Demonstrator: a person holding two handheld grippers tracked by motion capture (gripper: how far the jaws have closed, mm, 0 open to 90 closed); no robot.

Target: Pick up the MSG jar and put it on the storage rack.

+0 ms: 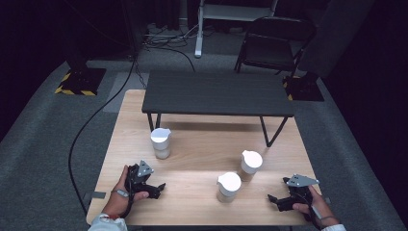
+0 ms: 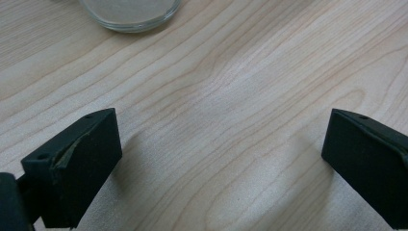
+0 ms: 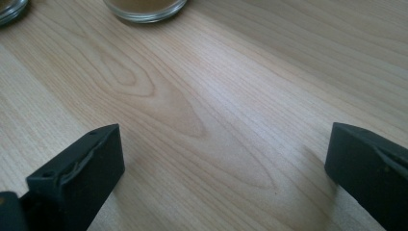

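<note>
Your left gripper (image 2: 221, 168) has its jaws spread wide at the lower corners, over bare desk (image 2: 231, 96); a glass base (image 2: 130, 14) sits upper left.

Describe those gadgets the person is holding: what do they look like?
Each hand holds a black gripper, left and right, with two blocky black jaws. A grey three-cornered plate tops each. A thin cable trails by the left wrist. White sleeve cuffs show at the bottom edge.

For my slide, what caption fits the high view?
Two open hand-held grippers, left and right, rest on a wooden table near three white-lidded jars.
</note>
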